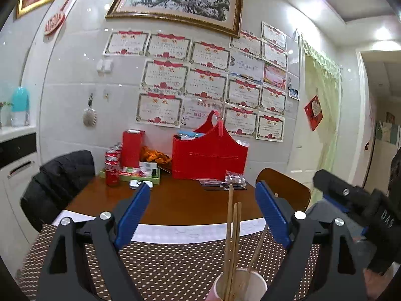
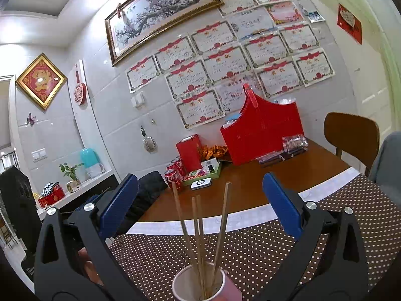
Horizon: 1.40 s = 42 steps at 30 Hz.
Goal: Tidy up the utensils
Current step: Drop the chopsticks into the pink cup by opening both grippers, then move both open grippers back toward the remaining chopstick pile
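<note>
A pale paper cup (image 1: 240, 284) (image 2: 200, 284) stands on a brown dotted mat (image 1: 175, 263) (image 2: 263, 245), close under both grippers. Several wooden chopsticks (image 1: 231, 225) (image 2: 198, 225) stand in it and lean apart. My left gripper (image 1: 203, 187) is open, its blue pads wide to either side of the chopsticks and touching none. My right gripper (image 2: 200, 177) is open too, with the chopsticks rising free between its pads. The black body of the right gripper (image 1: 356, 198) shows at the right of the left wrist view.
Beyond the mat lies a brown table (image 1: 180, 200) with a red basket (image 1: 209, 158), cola cans (image 1: 112, 173), a red box (image 1: 131, 148), a green tray (image 1: 140, 174) and plastic packets (image 1: 234, 179). A jacket-draped chair (image 1: 57, 185) stands left, a wooden chair (image 2: 351, 135) right.
</note>
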{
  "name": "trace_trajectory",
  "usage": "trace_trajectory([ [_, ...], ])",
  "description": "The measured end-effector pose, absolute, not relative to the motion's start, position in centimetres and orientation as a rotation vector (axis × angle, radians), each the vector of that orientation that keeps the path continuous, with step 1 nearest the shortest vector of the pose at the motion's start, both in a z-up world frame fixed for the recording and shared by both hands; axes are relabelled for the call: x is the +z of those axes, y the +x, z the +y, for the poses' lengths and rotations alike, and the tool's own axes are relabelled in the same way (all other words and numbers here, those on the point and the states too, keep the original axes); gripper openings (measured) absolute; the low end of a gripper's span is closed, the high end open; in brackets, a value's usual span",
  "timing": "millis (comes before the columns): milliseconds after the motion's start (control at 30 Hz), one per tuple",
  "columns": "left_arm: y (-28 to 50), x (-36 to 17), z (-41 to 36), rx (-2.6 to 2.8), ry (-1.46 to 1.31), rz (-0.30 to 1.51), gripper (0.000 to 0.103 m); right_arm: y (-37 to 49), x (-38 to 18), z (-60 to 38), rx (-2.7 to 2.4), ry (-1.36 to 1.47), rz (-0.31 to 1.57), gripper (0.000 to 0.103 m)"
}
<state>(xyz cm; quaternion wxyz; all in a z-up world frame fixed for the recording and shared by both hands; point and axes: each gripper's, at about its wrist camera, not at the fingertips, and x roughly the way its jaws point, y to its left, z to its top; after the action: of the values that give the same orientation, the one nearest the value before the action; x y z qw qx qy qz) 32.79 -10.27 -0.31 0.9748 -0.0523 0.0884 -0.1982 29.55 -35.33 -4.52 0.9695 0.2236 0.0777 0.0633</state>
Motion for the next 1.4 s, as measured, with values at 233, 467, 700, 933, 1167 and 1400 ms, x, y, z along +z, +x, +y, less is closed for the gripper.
trace_trajectory([
  [233,28.8,1.0,-9.1,-0.375,-0.065,0.182,0.087,26.4,-2.7,-35.6,0.081,0.456,0.2,0.098],
  [467,25.1,1.3,-8.9,-0.37,-0.014,0.207,0.087,22.9,-1.8,-35.1,0.07,0.432,0.257,0.098],
  [700,21.3,1.5,-8.4,-0.356,0.033,0.22,0.087,19.7,-1.6,-34.7,0.05,0.404,0.32,0.098],
  [933,18.9,0.3,-7.7,-0.347,0.073,0.288,0.087,17.2,-3.8,-33.2,0.058,0.355,0.431,0.098],
  [1167,18.4,-3.9,-6.1,-0.343,0.057,0.435,0.087,16.0,-7.5,-31.5,0.075,0.346,0.573,0.098],
  [1400,18.1,-7.1,-5.0,-0.338,0.05,0.519,0.087,15.2,-9.8,-29.5,0.09,0.311,0.651,0.098],
])
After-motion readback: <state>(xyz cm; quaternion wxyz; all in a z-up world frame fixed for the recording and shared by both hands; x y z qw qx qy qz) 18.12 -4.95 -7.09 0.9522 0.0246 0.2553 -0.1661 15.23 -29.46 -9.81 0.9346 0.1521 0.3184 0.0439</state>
